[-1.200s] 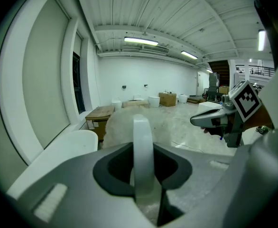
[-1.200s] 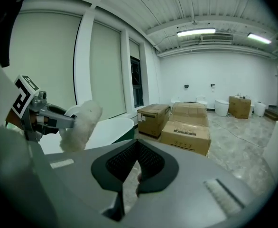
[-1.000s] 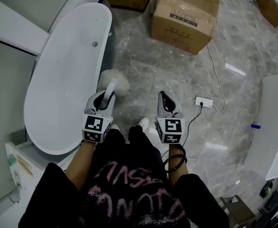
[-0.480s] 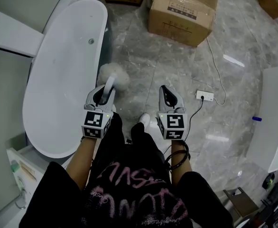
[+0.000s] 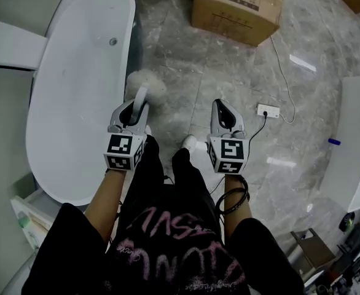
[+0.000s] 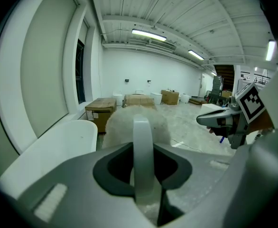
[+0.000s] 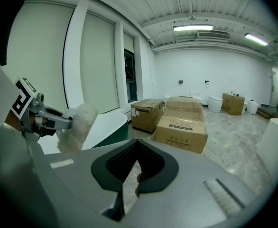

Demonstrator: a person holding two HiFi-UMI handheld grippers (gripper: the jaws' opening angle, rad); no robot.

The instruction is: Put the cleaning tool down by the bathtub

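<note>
The cleaning tool is a fluffy white head on a grey handle. My left gripper is shut on that handle and holds the tool in the air, just right of the white bathtub. In the left gripper view the fluffy head sticks out ahead of the jaws. My right gripper is shut with nothing in it, level with the left one and about a hand's width to its right. The right gripper view shows the tool's head at the left, beside the tub's end.
Cardboard boxes stand on the marble floor beyond the grippers. A white socket strip with a cable lies to the right. A white fixture lines the right edge. The person's legs and white shoes are below the grippers.
Both grippers have shifted slightly up in the head view as the camera tilted. The tool's head has stayed next to the tub's rim, still held by the left gripper.
</note>
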